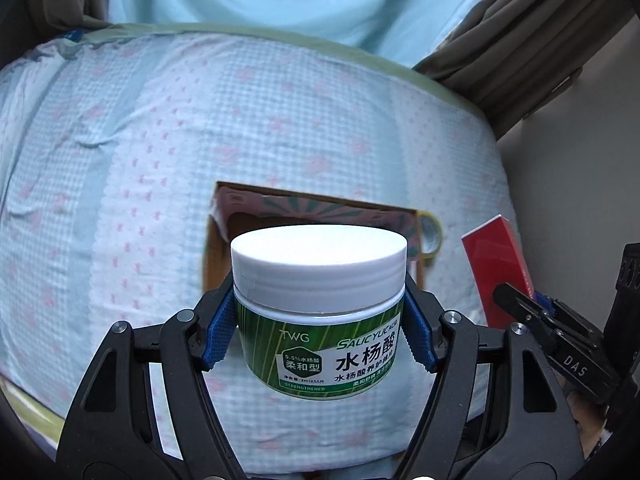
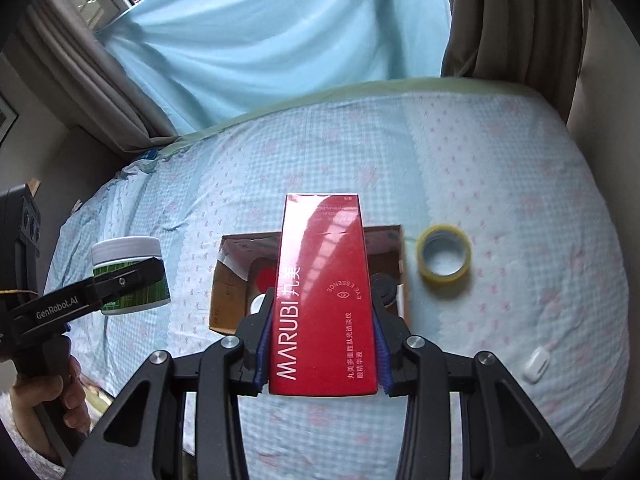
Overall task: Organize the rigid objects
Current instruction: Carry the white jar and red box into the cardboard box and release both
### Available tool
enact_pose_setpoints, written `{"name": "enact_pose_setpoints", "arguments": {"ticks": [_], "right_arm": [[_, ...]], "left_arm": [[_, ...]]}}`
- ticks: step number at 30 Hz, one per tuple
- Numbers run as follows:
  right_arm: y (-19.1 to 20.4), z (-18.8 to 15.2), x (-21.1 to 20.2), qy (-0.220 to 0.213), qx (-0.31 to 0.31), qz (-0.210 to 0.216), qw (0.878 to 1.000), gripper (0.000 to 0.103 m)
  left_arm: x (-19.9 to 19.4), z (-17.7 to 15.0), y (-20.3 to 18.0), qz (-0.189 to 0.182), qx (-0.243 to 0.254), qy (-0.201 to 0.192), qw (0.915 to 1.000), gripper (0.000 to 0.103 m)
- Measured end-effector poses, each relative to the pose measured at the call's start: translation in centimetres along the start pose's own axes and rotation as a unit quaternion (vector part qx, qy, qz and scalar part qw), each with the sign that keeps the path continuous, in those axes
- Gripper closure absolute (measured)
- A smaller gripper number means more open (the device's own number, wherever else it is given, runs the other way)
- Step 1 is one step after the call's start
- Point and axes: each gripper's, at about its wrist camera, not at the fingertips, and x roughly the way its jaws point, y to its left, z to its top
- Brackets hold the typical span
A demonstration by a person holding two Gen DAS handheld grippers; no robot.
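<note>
My left gripper (image 1: 320,320) is shut on a green jar with a white lid (image 1: 320,304) and holds it upright above the bed, in front of an open cardboard box (image 1: 248,216). The jar also shows in the right wrist view (image 2: 128,276), left of the box (image 2: 232,280). My right gripper (image 2: 322,344) is shut on a tall red MARUBI carton (image 2: 324,292), held above the box. The red carton shows in the left wrist view (image 1: 496,264) at the right.
A roll of yellow tape (image 2: 443,254) lies on the bedsheet right of the box, also visible in the left wrist view (image 1: 430,236). A small white object (image 2: 536,366) lies at the right. Items sit inside the box. Curtains (image 2: 492,16) hang behind the bed.
</note>
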Motion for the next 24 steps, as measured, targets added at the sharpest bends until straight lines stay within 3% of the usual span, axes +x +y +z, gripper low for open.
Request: {"name": "enact_pose_setpoints", "arguments": {"ticks": [7, 14, 24], "right_arm": [[2.8, 0.3, 6.5, 0.048, -0.004, -0.020, 0.999, 0.065], [2.7, 1.4, 12.3, 0.090, -0.012, -0.028, 0.995, 0.065], [0.3, 1.3, 19.7, 0.163, -0.024, -0.056, 0.985, 0.065]], "left_arm": [[5.6, 1.9, 3.9, 0.008, 0.015, 0.045, 0.9988, 0.035], [11.3, 3.0, 5.2, 0.010, 0.021, 0.085, 0.9961, 0.035], [19.4, 4.2, 2.1, 0.006, 0.103, 0.168, 0.9804, 0.035]]}}
